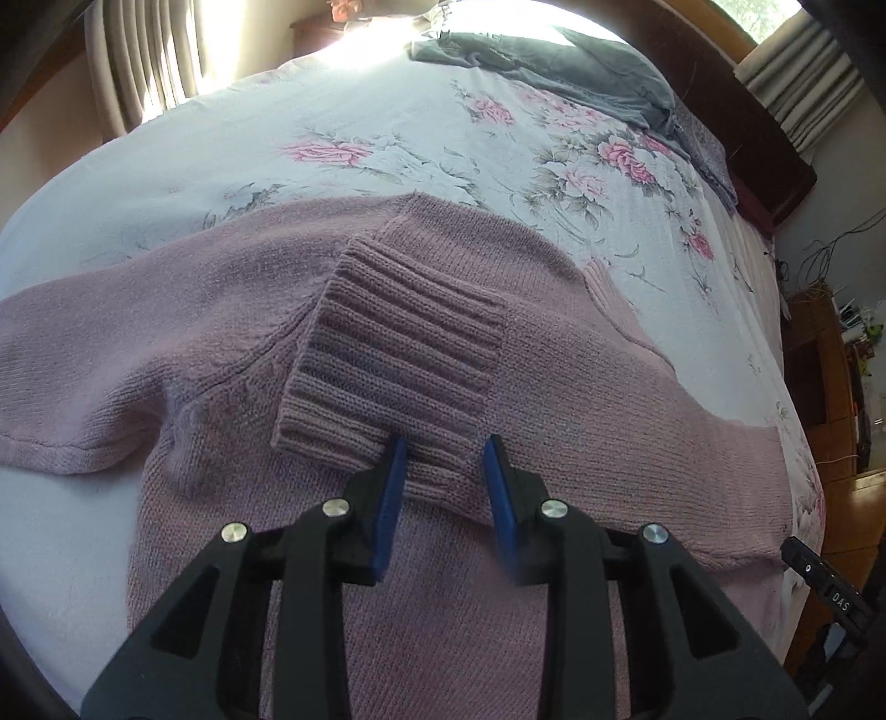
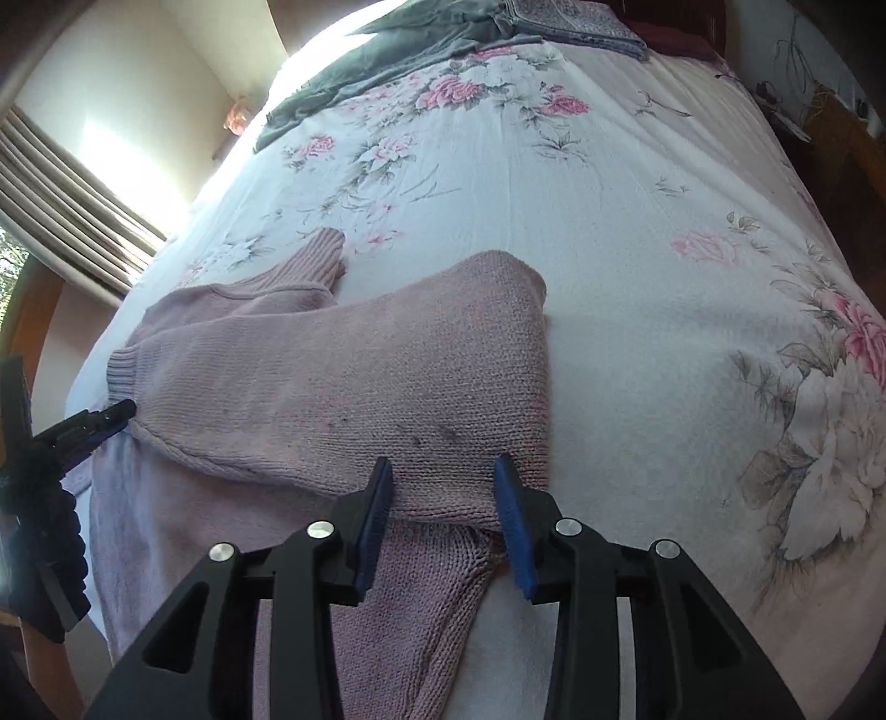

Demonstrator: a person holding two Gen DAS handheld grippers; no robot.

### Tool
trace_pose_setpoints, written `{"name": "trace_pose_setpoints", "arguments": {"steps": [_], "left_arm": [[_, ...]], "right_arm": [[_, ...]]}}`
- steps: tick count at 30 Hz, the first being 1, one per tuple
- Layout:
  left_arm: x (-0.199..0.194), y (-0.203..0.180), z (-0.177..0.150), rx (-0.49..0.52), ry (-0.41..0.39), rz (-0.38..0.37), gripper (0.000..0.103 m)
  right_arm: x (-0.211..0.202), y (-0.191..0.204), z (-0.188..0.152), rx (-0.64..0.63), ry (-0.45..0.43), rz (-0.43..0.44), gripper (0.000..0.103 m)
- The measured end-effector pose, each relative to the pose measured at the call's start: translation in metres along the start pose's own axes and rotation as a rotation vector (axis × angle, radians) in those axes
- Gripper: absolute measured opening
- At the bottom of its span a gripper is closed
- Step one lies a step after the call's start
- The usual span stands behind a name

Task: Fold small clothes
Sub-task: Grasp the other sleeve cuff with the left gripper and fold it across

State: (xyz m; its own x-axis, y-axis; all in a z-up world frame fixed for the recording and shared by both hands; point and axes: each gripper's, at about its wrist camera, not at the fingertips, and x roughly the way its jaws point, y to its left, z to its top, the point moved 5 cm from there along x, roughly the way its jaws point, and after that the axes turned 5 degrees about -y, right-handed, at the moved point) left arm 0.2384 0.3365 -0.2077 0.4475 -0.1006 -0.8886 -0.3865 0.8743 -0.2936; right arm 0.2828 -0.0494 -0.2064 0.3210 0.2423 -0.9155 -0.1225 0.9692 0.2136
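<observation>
Pink knit sweater (image 1: pixel 581 399), one, between two parted grippers' fingers (image 1: pixel 392 498).

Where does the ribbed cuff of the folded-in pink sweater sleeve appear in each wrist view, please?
Left wrist: the ribbed cuff fills the centre, just ahead of the open left tool.
Right wrist: the cuff sits at the far left edge, by the left tool's tip.
Shared landmark: the grey garment at the bed's far end.
</observation>
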Motion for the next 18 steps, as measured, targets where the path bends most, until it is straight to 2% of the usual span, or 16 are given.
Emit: {"name": "trace_pose_setpoints", "arguments": {"steps": [3,6,7,9,11,13,18], "left_arm": [[-0.002,0.003,0.001,-0.013,0.004,-0.028,0.029],[-0.021,0.011,0.005,-0.045,0.001,-0.072,0.030],[-0.031,0.016,0.006,-0.052,-0.016,-0.082,0.032],[-0.052,0.033,0.005,-0.062,-0.051,-0.092,0.045],[-0.069,0.063,-0.001,-0.084,-0.065,-0.082,0.047],[-0.080,0.102,-0.006,-0.110,-0.067,-0.034,0.049],[-0.101,0.228,-0.024,-0.265,-0.069,0.090,0.051]], "right_arm": [[0.004,-0.001,-0.003,0.011,-0.014,0.005,0.039],[-0.013,0.006,0.000,0.007,-0.044,0.004,0.041],[-0.023,0.010,0.001,0.006,-0.065,0.014,0.043],[-0.044,0.023,0.001,-0.005,-0.103,0.040,0.044],[-0.061,0.041,-0.004,-0.036,-0.128,0.068,0.049],[-0.070,0.063,-0.011,-0.079,-0.136,0.083,0.055],[-0.065,0.112,-0.038,-0.168,-0.108,0.113,0.056]]}}
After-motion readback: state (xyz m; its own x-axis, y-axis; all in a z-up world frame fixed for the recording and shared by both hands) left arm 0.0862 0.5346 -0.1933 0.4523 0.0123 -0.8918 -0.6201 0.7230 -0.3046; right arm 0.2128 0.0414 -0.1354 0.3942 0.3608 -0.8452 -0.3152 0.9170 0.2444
